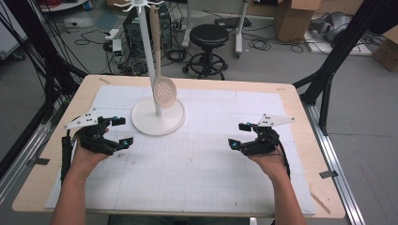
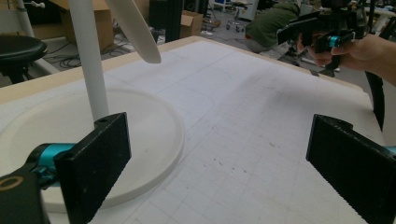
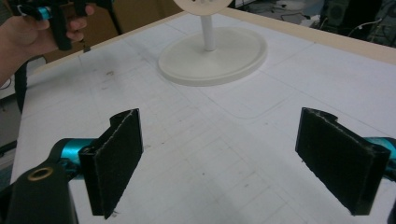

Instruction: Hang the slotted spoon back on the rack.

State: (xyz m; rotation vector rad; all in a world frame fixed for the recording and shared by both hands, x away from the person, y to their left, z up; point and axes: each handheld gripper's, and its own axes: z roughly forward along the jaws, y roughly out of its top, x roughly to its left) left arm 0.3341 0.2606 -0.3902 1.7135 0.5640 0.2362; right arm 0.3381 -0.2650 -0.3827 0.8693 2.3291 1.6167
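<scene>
Item: slotted spoon [image 1: 164, 91], pale wood or wood-coloured plastic, long flat handle, round shallow bowl pierced with small holes. Hangs by its handle end from a hook at the top of a white stand [image 1: 149, 51], bowl down, just above the stand's base [image 1: 141, 123]; whether the bowl touches the pole cannot be told.

Stand: smooth white pole, short hooks at the crown, wide round flat base with a raised lip. Sits on a white gridded mat [image 1: 197, 159] over a light wooden table [image 1: 300, 117].

Left gripper [image 1: 116, 131]: jaws spread wide, nothing between them, held low over the mat just beside the base. Flat black pads [image 2: 93, 163], teal fittings.

Right gripper [image 1: 240, 135]: jaws likewise spread and empty, well apart from the stand, over bare mat. Pads [image 3: 116, 158] black, finely ribbed at the edges.

Risks, as judged:
- Spoon hangs freely; a touch from one side would likely set it swinging and spoil the grip
- Handle is thin and smooth; a pinch off its flat faces may slip or twist
- Lifting without clearing the hook could drag the tall stand over, despite its broad base
- Left gripper sits close to the base lip; a careless approach may knock it
</scene>
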